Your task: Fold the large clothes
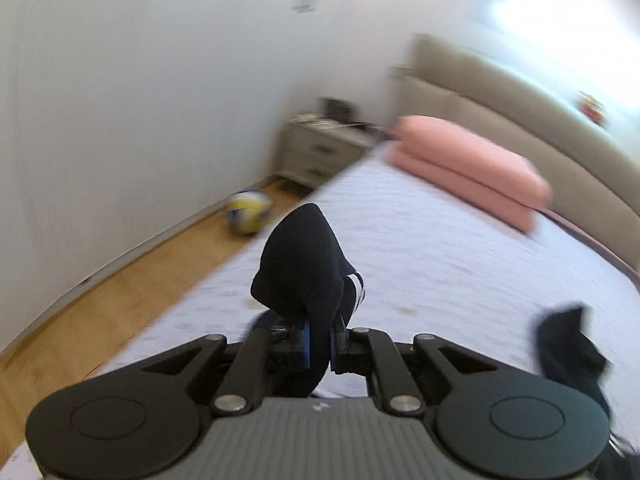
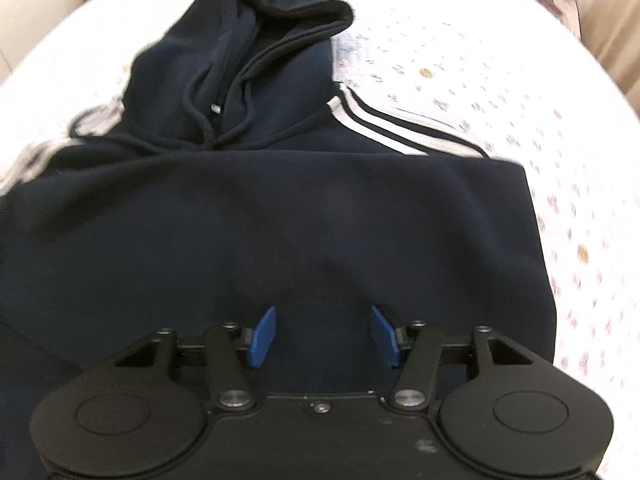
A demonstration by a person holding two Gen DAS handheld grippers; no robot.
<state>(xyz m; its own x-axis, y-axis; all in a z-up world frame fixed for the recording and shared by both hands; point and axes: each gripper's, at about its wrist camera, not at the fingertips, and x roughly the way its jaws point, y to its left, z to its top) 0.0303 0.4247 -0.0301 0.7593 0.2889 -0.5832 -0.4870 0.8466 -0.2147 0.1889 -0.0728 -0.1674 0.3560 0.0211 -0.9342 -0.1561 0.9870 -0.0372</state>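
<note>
left wrist view: left gripper (image 1: 319, 344) jaws pinched on a bunched fold of the navy hoodie (image 2: 280, 220), centre frame. right gripper (image 2: 324, 336) jaws wide, empty, hovering above hoodie body on bed (image 2: 460, 60). risk: thick bunch slips out, fold collapses.

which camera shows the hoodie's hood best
The right wrist view: the dark navy hoodie with white sleeve stripes lies spread on the bed, its hood and drawstrings in plain sight. The left wrist view shows only a bunched piece of it pinched in the left tool.
</note>
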